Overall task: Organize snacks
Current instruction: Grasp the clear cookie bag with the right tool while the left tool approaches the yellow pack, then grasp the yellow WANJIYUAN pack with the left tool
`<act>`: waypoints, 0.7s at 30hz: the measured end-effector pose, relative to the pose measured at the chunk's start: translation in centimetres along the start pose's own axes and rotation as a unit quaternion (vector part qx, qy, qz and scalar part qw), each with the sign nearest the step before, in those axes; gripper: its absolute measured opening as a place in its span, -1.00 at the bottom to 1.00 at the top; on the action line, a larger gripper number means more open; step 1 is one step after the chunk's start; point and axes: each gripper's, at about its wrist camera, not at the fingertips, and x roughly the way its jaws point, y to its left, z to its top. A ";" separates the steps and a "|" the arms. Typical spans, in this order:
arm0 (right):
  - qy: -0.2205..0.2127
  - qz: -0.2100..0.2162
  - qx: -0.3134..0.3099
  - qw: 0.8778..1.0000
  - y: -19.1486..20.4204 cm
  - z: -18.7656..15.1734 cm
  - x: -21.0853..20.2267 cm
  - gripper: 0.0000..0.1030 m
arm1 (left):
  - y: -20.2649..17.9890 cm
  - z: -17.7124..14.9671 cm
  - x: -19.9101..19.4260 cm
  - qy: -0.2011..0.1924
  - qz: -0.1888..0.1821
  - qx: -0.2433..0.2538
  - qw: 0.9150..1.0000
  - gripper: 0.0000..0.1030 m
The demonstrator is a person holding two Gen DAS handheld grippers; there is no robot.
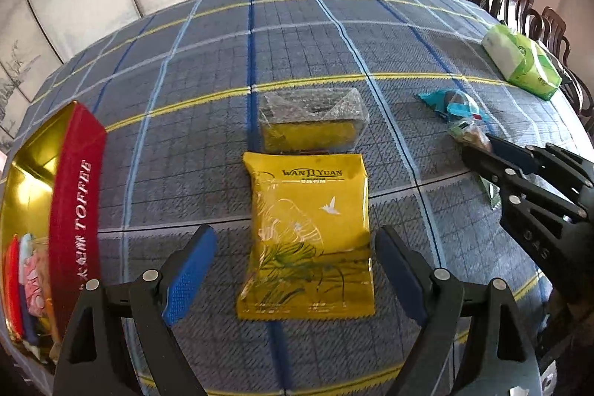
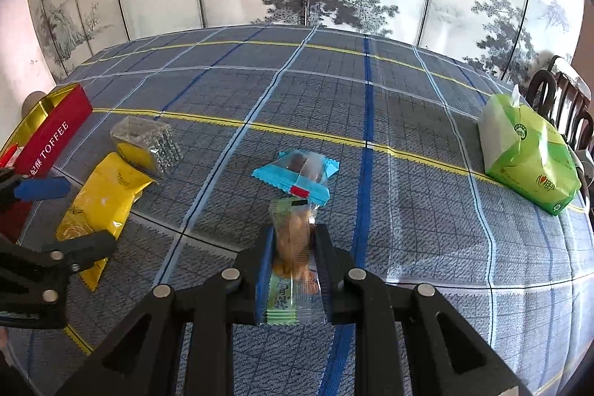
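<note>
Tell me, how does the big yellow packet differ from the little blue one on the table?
The yellow packet is larger and opaque, so its contents are hidden; the blue packet is smaller, with a clear window showing something brown inside. The yellow packet lies between the fingers of the open left gripper; the blue packet lies just beyond the right gripper, which grips a green-labelled snack. Both lie flat on the checked tablecloth.
</note>
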 end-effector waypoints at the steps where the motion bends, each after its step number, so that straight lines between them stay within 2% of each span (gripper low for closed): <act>1: 0.000 0.000 0.000 1.000 0.0 0.0 0.0 -0.58 | -0.1 0.0 0.1 0.001 0.000 0.001 1.000 0.65; 6: 0.000 0.000 0.000 1.000 0.0 0.0 0.0 -0.57 | -0.2 0.1 0.4 -0.004 0.003 0.007 1.000 0.64; 8: 0.000 0.000 0.000 1.000 0.0 0.0 0.0 -0.57 | -0.2 0.0 0.3 -0.006 -0.002 0.007 1.000 0.56; 12: 0.000 0.000 0.000 1.000 0.0 0.0 0.0 -0.57 | -0.3 -0.2 0.0 -0.012 -0.020 0.010 1.000 0.20; 16: 0.000 0.000 0.000 1.000 0.0 0.0 0.0 -0.57 | -0.2 -0.2 -0.1 -0.013 -0.020 0.009 1.000 0.09; 21: 0.000 -0.001 -0.001 1.000 0.0 0.0 0.0 -0.57 | -0.3 -0.5 -0.3 -0.014 -0.016 0.013 1.000 0.08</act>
